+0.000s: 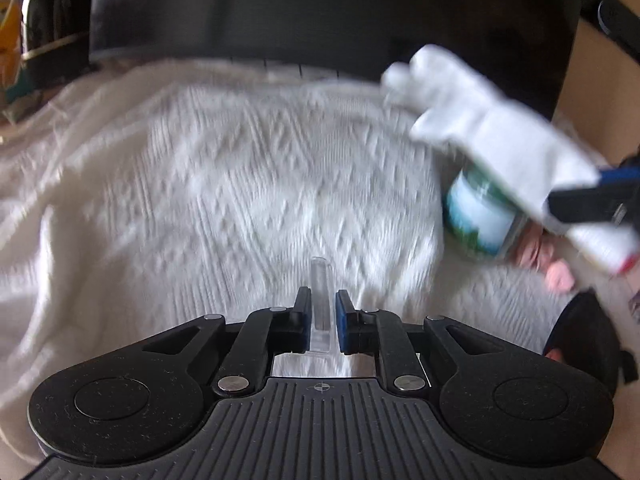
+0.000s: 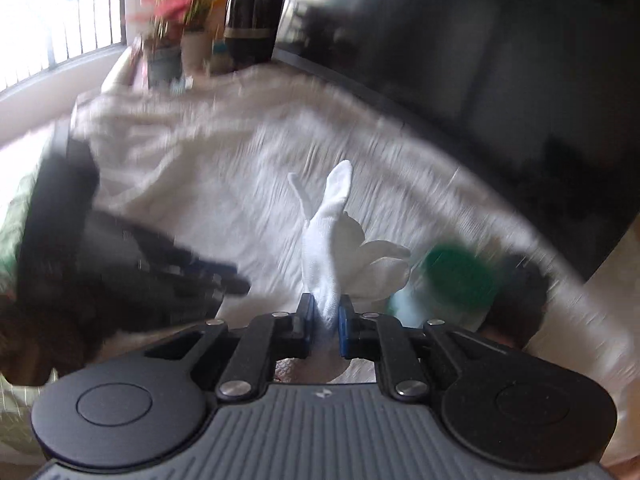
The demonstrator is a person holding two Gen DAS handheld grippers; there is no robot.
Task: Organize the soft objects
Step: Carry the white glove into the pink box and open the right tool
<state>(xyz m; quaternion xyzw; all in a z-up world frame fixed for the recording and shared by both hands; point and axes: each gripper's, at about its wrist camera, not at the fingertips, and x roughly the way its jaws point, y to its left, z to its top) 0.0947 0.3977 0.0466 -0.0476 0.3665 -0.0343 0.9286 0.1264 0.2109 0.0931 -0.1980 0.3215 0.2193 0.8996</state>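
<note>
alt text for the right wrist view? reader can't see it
The right gripper is shut on a white sock, which dangles above a white textured blanket. A green-lidded jar lies to its right, and the left gripper reaches in, blurred, from the left. Potted plants stand at the blanket's far edge.

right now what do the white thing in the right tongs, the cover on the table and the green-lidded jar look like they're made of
White sock: soft knit fabric, matte; it droops and bunches where the right tongs pinch it.
Table cover: woven or knitted off-white cloth, matte, with a raised diamond pattern and loose folds.
Jar: printed glossy label, green lid; likely plastic, but the blur leaves it open.
</note>
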